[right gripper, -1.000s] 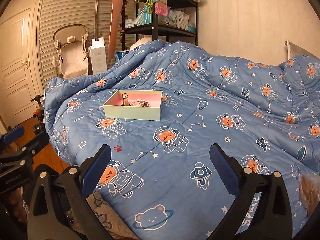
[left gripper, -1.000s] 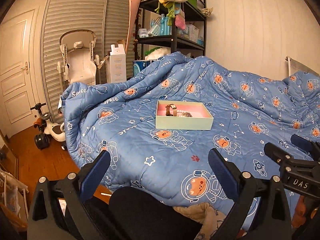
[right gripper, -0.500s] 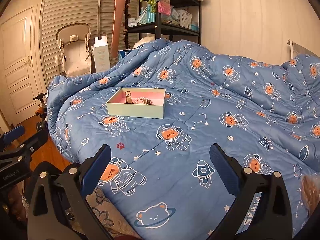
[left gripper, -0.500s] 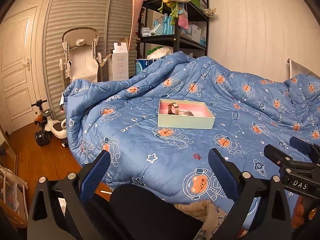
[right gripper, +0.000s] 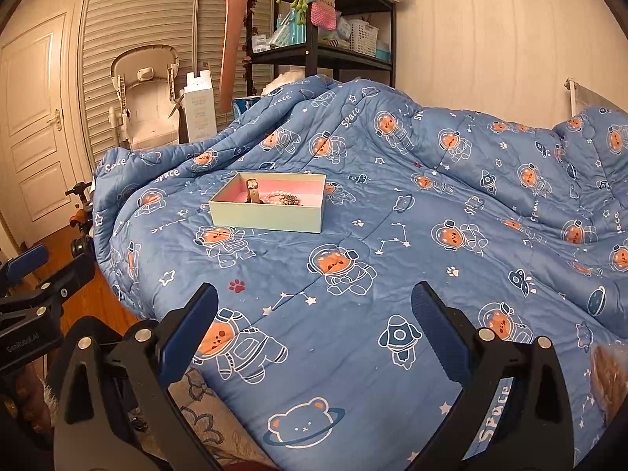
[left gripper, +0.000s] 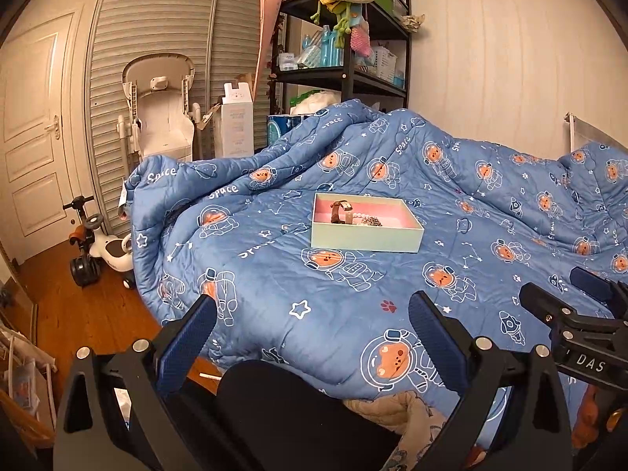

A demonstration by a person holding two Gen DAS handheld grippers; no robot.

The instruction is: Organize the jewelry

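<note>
A pale green box with a pink inside (left gripper: 366,238) (right gripper: 267,218) sits on the blue bedspread. In it lie a brown-strapped watch (left gripper: 338,212) (right gripper: 253,191), a pearl bracelet (right gripper: 274,197) and a dark beaded piece (left gripper: 371,221) (right gripper: 291,199). My left gripper (left gripper: 312,343) is open and empty at the near bed edge, well short of the box. My right gripper (right gripper: 314,325) is open and empty above the bedspread, also well short of the box. Each gripper shows at the side of the other's view.
The blue astronaut-print bedspread (left gripper: 353,306) covers the bed. A black shelving unit (left gripper: 345,74) with clutter stands behind it. A white baby seat (left gripper: 161,117), a white carton (left gripper: 235,125) and a ride-on toy (left gripper: 98,247) stand on the wooden floor at left.
Both views have shifted a little; the box sits slightly further right and lower in each. Both grippers stay open and empty.
</note>
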